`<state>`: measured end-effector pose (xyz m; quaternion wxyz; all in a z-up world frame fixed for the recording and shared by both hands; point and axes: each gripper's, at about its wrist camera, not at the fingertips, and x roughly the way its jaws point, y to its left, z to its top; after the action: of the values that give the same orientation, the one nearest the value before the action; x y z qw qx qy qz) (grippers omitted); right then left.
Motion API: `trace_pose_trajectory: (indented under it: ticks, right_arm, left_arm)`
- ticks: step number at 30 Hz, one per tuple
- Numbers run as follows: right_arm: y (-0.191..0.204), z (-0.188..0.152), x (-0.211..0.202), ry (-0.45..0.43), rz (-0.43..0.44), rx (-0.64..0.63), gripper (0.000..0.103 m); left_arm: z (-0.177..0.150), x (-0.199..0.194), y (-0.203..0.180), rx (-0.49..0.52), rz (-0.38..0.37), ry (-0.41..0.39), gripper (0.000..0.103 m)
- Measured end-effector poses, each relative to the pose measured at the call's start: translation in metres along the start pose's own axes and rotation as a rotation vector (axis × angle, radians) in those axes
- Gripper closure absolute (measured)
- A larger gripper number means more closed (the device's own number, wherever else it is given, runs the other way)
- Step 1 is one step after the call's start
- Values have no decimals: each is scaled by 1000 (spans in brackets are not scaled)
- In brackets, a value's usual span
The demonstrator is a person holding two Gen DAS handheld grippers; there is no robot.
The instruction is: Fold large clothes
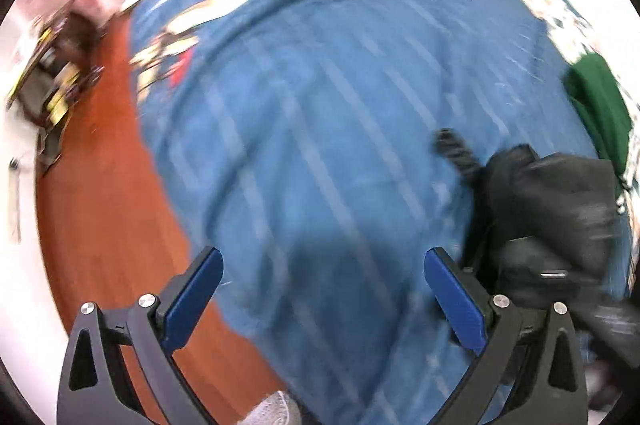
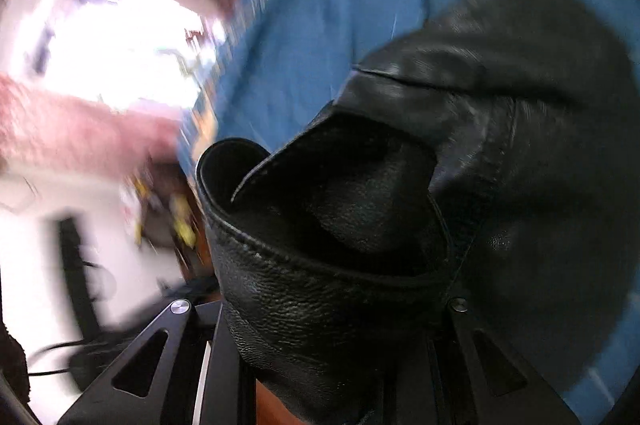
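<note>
Draping over the right tongs (image 2: 340,305), clenched on it, black jacket (image 2: 500,145) (leather-like); left tongs (image 1: 324,301) released.

Blue cloth (image 1: 320,129) (pale stripes, perhaps blur); black leather garment (image 2: 500,145).

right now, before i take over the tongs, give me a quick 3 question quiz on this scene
1. True or false: the left tongs are open with nothing between them.
2. What fills most of the right wrist view? A) a yellow raincoat B) a black leather garment C) a white towel
3. What colour is the striped cloth spread out below the left tongs?

Key: 1 true; 2 B; 3 blue.
</note>
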<state>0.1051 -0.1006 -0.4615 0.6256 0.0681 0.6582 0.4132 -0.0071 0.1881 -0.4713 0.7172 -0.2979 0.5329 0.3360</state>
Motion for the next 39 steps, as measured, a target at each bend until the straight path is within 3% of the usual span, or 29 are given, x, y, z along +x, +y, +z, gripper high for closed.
trace_pose_trajectory:
  ticks: [2,3,6,7,8,11,13,15,16,17,19,24,25,26,28,30,31,33,34,35,37,39]
  right_arm:
    - [-2,2,49,132,-54,36,73]
    - [-2,5,55,157,-57,60,70]
    - [6,23,37,169,40,66,32]
    - [11,20,27,175,84,69,12]
    - [12,19,15,191,134,76,11]
    - [10,20,-33,222,183,94,11]
    - [0,3,-68,158,108,117,12]
    - [-24,0,-101,89,-40,152,30]
    - [-40,6,-107,72,-94,164,54]
    - [-52,10,-102,87,-135,176,65]
    - [-71,18,-70,176,-163,181,66]
    - [-75,32,24,299,-326,90,64]
    - [-74,34,29,304,-341,96,56]
    - [-69,37,32,334,-342,111,38]
    - [-58,44,26,378,-297,113,36]
    - [-46,49,-1,339,-240,126,36]
    - [-36,52,-22,277,-164,114,38]
    - [-33,58,-42,221,-112,126,45]
    - [-33,66,-40,180,-60,149,59]
    - [-37,72,-28,166,-64,164,66]
    - [-55,83,13,178,-135,196,69]
    - [-76,81,35,202,-139,207,73]
  left_arm:
    - [-6,0,16,-33,3,-1,0]
    - [-9,-4,26,-48,-3,-4,0]
    - [-12,-17,31,-89,-45,-22,0]
    - [-10,-20,32,-100,-59,-28,0]
    - [-9,-25,32,-110,-73,-34,0]
    - [1,-40,21,-105,-109,-76,0]
    - [5,-49,10,-76,-129,-99,0]
    - [9,-46,-8,-32,-147,-105,0]
    - [10,-40,-20,-1,-148,-97,0]
    - [11,-34,-29,21,-153,-90,0]
    - [8,-19,-51,69,-145,-86,0]
    - [-7,10,-88,181,-129,-57,0]
    - [-9,11,-90,188,-126,-48,0]
    - [-11,14,-91,194,-125,-34,0]
    - [-11,16,-90,192,-119,-13,0]
    - [-11,14,-83,182,-111,-14,0]
    - [-11,16,-82,182,-103,-16,0]
    - [-12,20,-78,190,-74,-18,0]
    - [-13,24,-77,194,-56,-11,0]
    - [-14,27,-75,193,-44,-7,0]
    - [-16,34,-71,202,-19,-1,0]
    - [-20,37,-66,212,1,14,0]
